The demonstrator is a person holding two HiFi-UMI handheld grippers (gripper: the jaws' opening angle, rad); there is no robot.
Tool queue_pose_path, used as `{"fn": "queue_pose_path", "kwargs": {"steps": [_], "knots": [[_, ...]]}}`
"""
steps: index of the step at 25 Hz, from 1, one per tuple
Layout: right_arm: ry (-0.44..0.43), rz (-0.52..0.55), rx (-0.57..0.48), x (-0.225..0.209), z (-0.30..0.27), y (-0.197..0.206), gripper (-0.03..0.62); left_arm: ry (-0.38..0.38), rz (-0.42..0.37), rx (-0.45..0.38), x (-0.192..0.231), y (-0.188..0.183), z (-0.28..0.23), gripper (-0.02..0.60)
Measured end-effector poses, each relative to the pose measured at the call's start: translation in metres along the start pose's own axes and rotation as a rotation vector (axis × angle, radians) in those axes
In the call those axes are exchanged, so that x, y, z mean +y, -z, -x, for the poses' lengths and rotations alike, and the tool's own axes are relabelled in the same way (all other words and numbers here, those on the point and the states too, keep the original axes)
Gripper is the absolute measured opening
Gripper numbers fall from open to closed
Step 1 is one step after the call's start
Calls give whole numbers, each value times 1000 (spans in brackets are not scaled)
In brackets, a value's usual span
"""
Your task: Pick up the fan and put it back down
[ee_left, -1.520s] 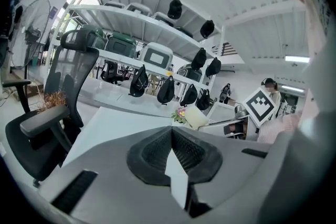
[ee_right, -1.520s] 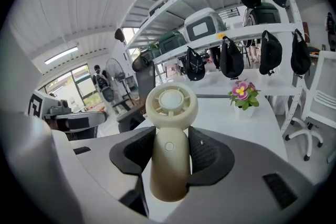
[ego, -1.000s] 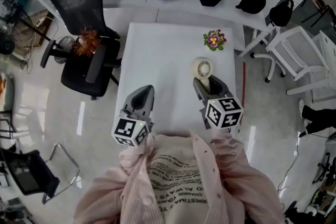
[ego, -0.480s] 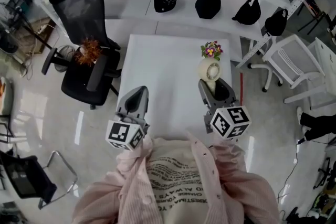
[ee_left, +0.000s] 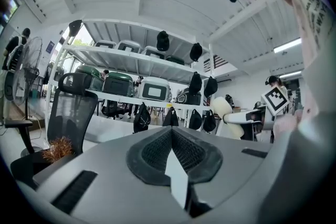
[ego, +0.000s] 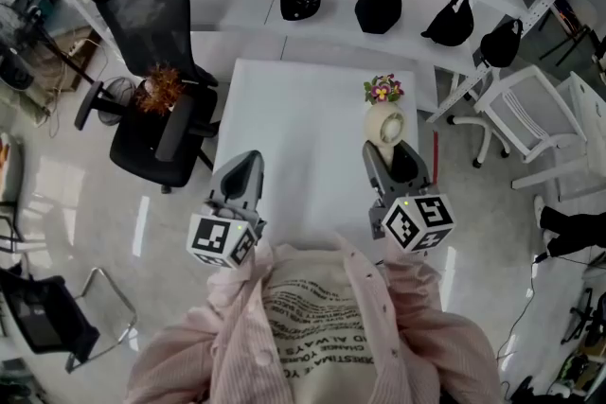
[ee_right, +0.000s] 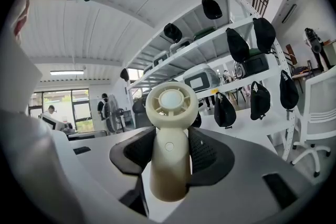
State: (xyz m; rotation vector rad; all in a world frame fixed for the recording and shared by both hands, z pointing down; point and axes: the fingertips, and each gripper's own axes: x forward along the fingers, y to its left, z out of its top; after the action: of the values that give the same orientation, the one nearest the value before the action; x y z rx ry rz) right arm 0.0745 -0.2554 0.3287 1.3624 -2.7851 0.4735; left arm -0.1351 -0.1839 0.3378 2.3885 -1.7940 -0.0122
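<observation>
With fingers clamped, the right gripper (ee_right: 170, 136) held the cream plastic handheld fan (ee_right: 171, 105) above the white table (ego: 284, 109); only setting it down was left. The left gripper's (ee_left: 172, 136) fingers were together, empty.

From the head view, the fan (ego: 385, 122) shows only its round head; the handle is lost behind the right claw (ego: 390, 154). The tabletop's (ego: 294, 128) near edge vanishes under the person's shirt (ego: 322, 326). A white chair (ego: 535, 109) runs off the right edge. A reddish tuft (ego: 159, 88) on the black office chair (ego: 142, 5) is too small to identify. In the right gripper view, the fan's handle covers where the pads (ee_right: 207, 152) meet it, and distant people (ee_right: 105, 107) are indistinct.
</observation>
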Motion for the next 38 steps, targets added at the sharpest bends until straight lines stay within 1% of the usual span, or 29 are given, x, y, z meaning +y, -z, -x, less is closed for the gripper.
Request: {"fn": "queue_pose_path", "kwargs": {"steps": [5, 16, 19, 23, 26, 30, 38], "knots": [[-7, -7, 25, -1, -8, 8, 186, -9, 14, 24, 3, 7, -2, 2], [-41, -21, 116, 2, -36, 44, 186, -33, 82, 100, 16, 42, -6, 2], [-57, -17, 147, 4, -44, 57, 186, -42, 111, 118, 19, 53, -7, 2], [-83, -3, 191, 10, -57, 76, 186, -46, 130, 151, 24, 67, -10, 2], [-106, 10, 234, 15, -67, 95, 186, -52, 163, 180, 28, 81, -12, 2], [-138, 17, 291, 21, -81, 119, 186, -73, 189, 213, 33, 100, -15, 2], [-173, 48, 399, 29, -110, 170, 186, -122, 253, 268, 49, 138, -21, 2]]}}
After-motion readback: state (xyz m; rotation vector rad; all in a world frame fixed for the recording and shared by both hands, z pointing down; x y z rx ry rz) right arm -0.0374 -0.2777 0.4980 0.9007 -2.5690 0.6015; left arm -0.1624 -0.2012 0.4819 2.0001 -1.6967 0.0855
